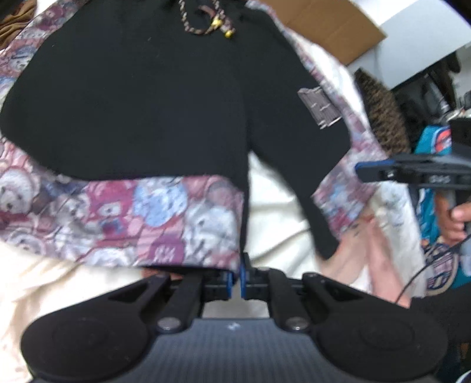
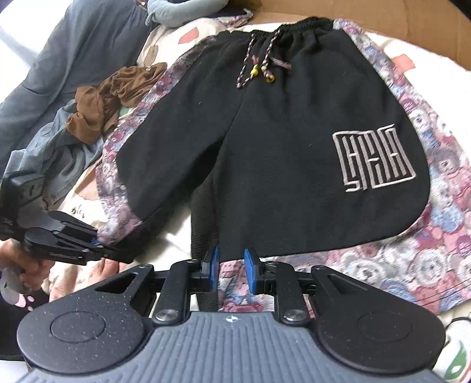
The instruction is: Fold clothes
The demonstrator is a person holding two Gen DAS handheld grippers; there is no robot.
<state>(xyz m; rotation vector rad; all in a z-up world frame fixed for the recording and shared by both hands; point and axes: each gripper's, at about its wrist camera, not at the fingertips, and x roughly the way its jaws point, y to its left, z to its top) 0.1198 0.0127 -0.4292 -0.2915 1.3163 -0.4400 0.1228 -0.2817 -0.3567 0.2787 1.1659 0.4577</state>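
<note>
The left tool (image 1: 235, 278) sits nearest the left wrist view, its blue pads pinched together on the hem corner of the shorts (image 1: 132, 97), where the inner edge of one black leg meets its teddy-bear-print border. In the right wrist view the same tool (image 2: 101, 247) shows at the left edge, clamped on that leg's hem, with a hand (image 2: 28, 272) wrapped round its grip below.

The right tool (image 2: 231, 269) hovers at the hem of the other leg with its jaws part open; the patterned hem lies between the blue pads, but whether they press on it I cannot tell. From the left view it (image 1: 360, 172) juts in from the right side.

The shorts lie spread flat on a bed covered with a cream sheet (image 1: 279, 206), legs toward the cameras, waistband farthest away. A grey embroidered emblem (image 2: 374, 157) marks one leg. Higher up, a braided drawstring (image 2: 259, 62) with yellow beads hangs from the elastic waistband.

Beyond the shorts, to the left, lie a crumpled brown garment (image 2: 114, 97) and a grey one (image 2: 73, 53). A sheet of cardboard (image 1: 332, 26) lies behind.
</note>
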